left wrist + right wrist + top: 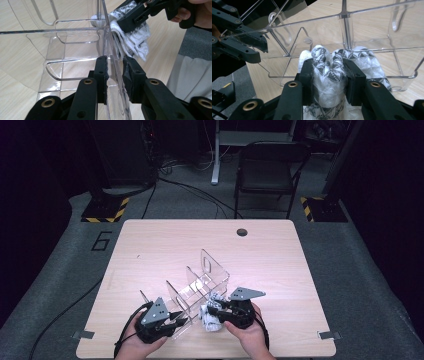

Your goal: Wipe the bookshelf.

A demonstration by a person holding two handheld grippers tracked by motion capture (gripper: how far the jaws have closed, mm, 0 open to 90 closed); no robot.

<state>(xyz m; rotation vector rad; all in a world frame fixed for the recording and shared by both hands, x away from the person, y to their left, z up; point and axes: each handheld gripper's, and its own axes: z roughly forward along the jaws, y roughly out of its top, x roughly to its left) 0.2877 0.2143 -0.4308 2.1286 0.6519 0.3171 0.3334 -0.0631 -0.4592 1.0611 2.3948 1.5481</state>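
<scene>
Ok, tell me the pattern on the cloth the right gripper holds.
The cloth is white with a black zigzag weave, clearest in the right gripper view.

cloth's (329, 82) lower end cut off, organizer (75, 50) walls cropped

The table (150, 240) has a pale wood-look top, smooth and matt, with fine grain lines. The organiser (197, 285) near its front edge is of clear hard plastic, glossy, and its thin walls catch bright reflections. The cloth (329, 75) is a soft knitted fabric, white with a black woven pattern, rough and a little fluffy. The left gripper (115, 75) and the right gripper (329, 77) are of black matt plastic with brass-coloured rivets, and their pads (130, 75) look rubbery and grainy. The chair (267, 170) at the far side is dark, with thin metal legs. The floor (360, 270) is grey carpet, coarse and dull.
</scene>
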